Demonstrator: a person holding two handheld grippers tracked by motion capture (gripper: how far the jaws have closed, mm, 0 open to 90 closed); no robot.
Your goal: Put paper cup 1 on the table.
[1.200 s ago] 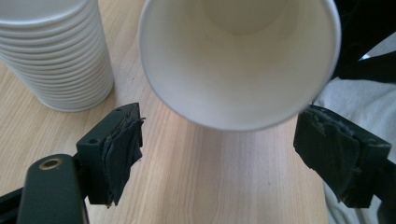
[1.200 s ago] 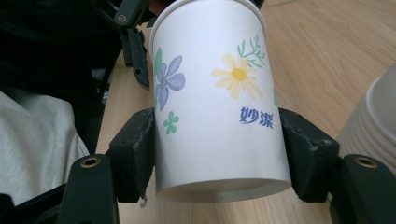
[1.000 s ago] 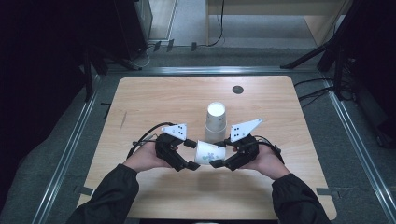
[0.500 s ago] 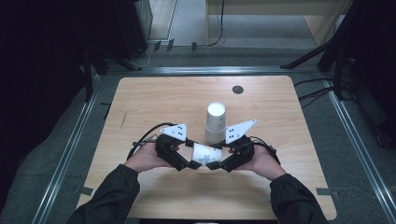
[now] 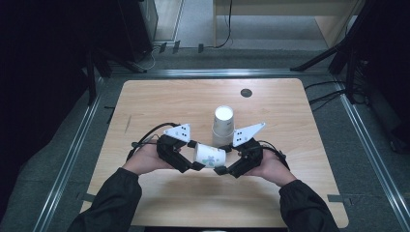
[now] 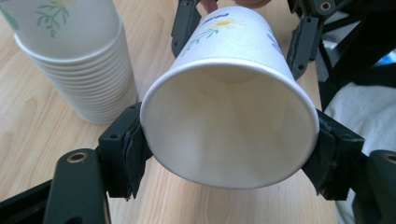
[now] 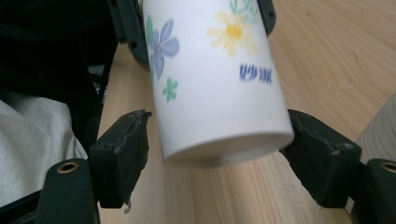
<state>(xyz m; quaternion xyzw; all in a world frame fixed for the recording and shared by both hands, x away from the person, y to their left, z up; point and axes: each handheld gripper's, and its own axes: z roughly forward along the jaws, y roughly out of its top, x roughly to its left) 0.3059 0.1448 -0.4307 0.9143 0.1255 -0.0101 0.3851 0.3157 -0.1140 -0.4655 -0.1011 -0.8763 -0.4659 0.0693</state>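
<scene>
A white paper cup with a flower print lies on its side in the air between my two grippers, above the wooden table. My left gripper has just been closing, and its pads press on both sides of the cup's open rim. My right gripper has just been opening. Its jaws stand around the cup's base end, with a gap at the left pad, so it is open.
A stack of the same paper cups stands upside down just behind the grippers, close to the held cup. A small black disc sits near the table's far edge. Metal rails run along both table sides.
The left gripper's jaws have closed onto the cup's rim. The right gripper's jaws have spread apart from the cup's base. Both hands stay almost in place.
</scene>
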